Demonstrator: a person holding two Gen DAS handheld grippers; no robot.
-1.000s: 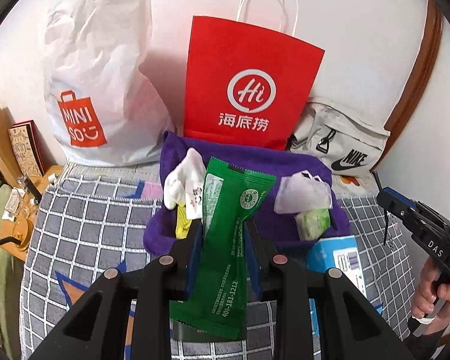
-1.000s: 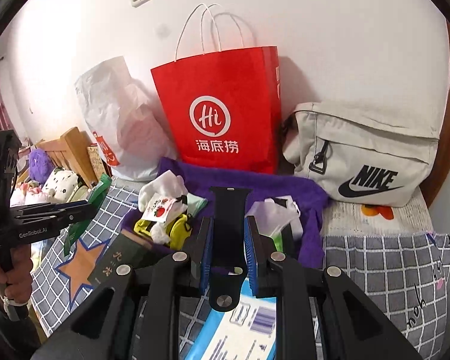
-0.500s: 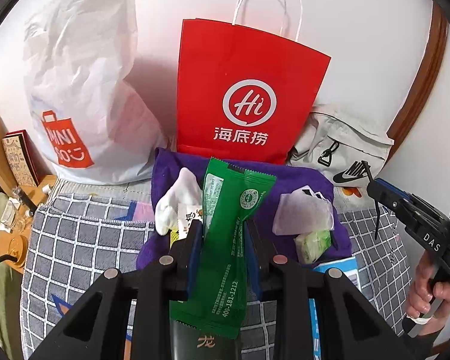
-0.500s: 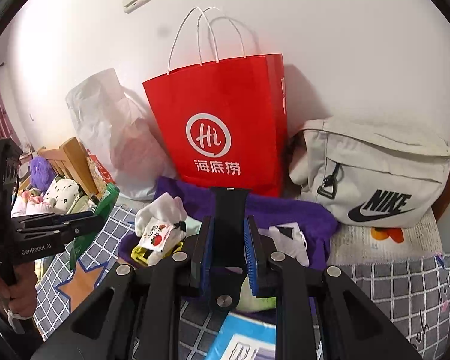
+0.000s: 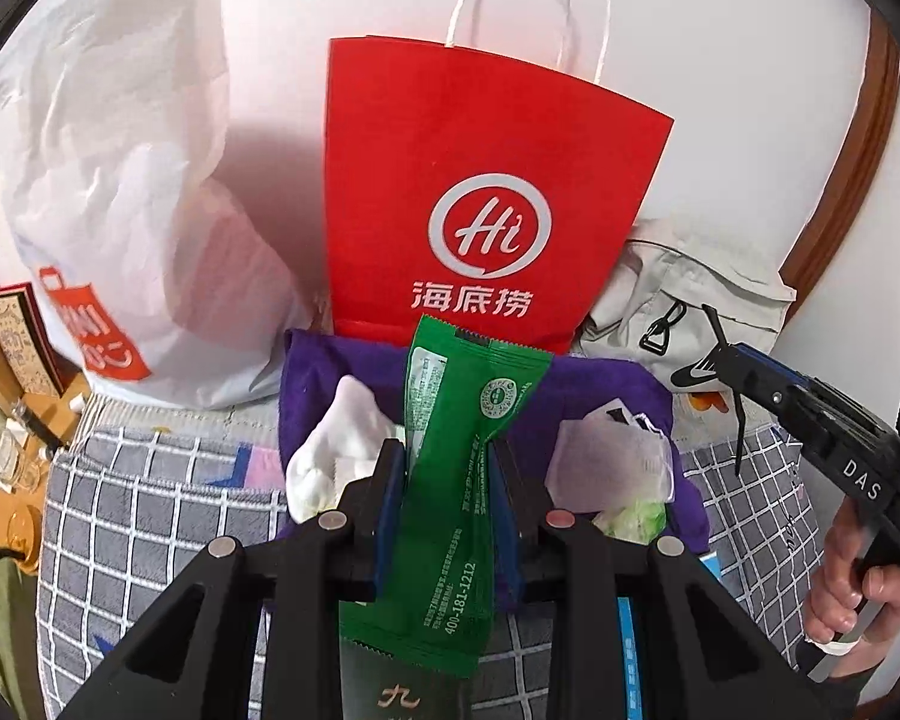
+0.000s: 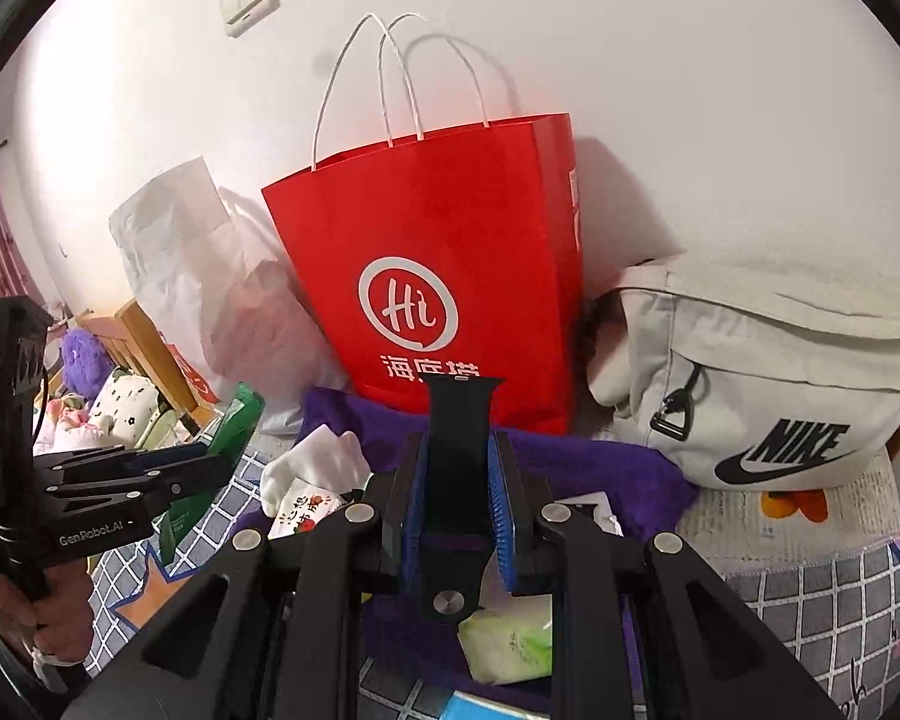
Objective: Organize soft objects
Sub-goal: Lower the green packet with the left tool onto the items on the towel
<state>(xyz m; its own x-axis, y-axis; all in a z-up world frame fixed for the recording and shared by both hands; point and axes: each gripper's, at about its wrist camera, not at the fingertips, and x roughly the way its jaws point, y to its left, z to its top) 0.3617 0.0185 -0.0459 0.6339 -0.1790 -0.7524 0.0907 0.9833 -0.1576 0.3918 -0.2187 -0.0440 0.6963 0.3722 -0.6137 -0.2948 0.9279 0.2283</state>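
Observation:
My left gripper (image 5: 447,453) is shut on a green foil packet (image 5: 462,420), which stands upright between its pads. My right gripper (image 6: 459,447) is shut on a black watch strap (image 6: 457,414) that sticks up past the fingertips. Both point at a red paper bag (image 5: 486,180) (image 6: 438,276) standing against the wall just behind a purple towel (image 5: 600,381) (image 6: 606,468). On the towel lie a white sock (image 5: 342,438) (image 6: 315,462), a pale pouch (image 5: 609,468) and a green tissue pack (image 5: 636,516) (image 6: 510,648). Each gripper shows at the edge of the other's view.
A white plastic shopping bag (image 5: 120,180) leans left of the red bag. A beige sling bag (image 6: 762,372) sits to its right. Everything rests on a grey checked bedspread (image 5: 150,516). Wooden furniture (image 5: 6,324) and plush toys (image 6: 120,402) stand at far left.
Both grippers have moved forward toward the red bag, which now looks larger and closer. The packet and the strap stay gripped as before.

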